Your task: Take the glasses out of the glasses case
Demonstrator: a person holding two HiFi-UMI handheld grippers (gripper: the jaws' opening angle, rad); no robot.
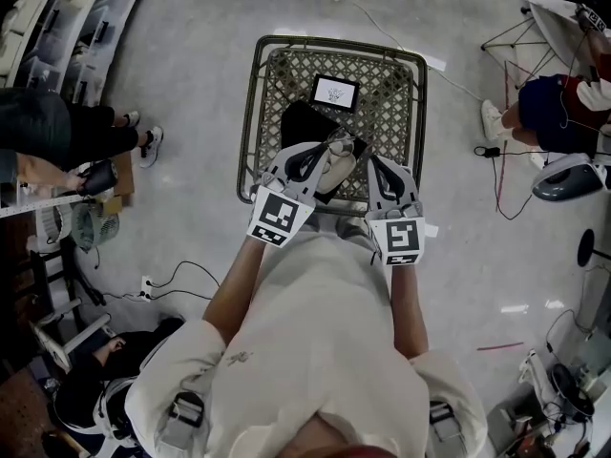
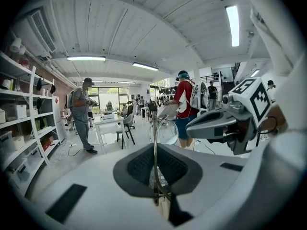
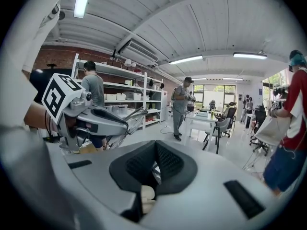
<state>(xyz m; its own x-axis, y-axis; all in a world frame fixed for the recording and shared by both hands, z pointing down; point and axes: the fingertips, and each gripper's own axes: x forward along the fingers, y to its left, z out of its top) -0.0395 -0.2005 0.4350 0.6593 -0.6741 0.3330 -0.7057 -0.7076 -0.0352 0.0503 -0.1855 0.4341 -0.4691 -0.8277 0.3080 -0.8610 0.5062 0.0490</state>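
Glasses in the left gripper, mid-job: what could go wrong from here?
The left gripper pinches only the thin metal frame of the clear-lens glasses, which could bend or slip out. The right gripper holds the cream glasses case above the woven tabletop; it might slip and fall.

One pair of glasses (image 2: 155,143), one case (image 1: 302,123), one small screen (image 1: 335,93), one wicker bench (image 1: 393,113), and two claws: the left claw (image 2: 156,174) and the right claw (image 3: 154,167)
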